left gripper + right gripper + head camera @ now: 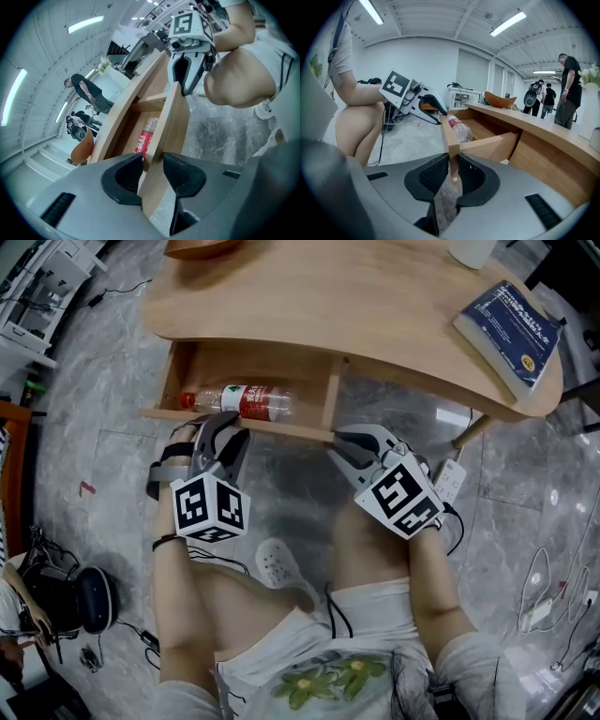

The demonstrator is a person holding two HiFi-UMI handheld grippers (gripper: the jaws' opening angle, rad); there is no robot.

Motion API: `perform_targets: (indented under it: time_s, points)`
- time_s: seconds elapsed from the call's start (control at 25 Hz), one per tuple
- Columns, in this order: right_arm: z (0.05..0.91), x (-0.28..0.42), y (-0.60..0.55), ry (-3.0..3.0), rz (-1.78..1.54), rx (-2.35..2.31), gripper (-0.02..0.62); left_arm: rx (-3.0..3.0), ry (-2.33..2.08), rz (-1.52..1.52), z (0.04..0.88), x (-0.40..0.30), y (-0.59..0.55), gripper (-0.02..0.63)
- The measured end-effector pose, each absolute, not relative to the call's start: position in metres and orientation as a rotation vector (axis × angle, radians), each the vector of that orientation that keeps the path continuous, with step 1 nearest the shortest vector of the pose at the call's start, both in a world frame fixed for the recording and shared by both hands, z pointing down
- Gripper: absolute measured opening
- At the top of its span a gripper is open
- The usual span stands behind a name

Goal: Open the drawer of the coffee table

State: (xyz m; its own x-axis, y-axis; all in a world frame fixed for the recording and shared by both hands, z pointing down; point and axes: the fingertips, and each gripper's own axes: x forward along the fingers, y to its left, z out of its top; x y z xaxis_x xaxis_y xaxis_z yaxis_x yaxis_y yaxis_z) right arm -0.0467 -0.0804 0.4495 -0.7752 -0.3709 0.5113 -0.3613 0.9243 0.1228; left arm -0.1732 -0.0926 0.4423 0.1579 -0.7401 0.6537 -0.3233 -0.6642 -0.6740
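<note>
the drawer (pixel 262 364) stands pulled out from under the counter (pixel 375 306). a plastic bottle (pixel 246 401) lies inside it, along the front board (pixel 292 429). the left gripper (pixel 228 430) has its fingers clamped on this board near the left end, one finger inside and one outside. the fingers of the right gripper (pixel 339 444) are clamped on the right corner of the same board.

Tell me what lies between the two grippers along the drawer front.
Only the bare top edge of the drawer front, seen in the head view, between left gripper and right gripper; the bottle lies behind it.
</note>
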Motion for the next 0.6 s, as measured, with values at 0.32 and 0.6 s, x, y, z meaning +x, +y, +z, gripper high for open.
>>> perform_targets:
  time_s: [0.32,0.6]
  points:
    - [0.4487,-0.0469,-0.0800,-2.530,-0.026,0.527,0.074,-2.084,1.018,-1.492,0.4408,-0.1737,-0.0918,0.143]
    - [0.4503,-0.0463,-0.0753,-2.531,-0.023,0.491,0.074,-2.089,0.990,-1.507,0.4423,-0.1726,-0.0869,0.140]
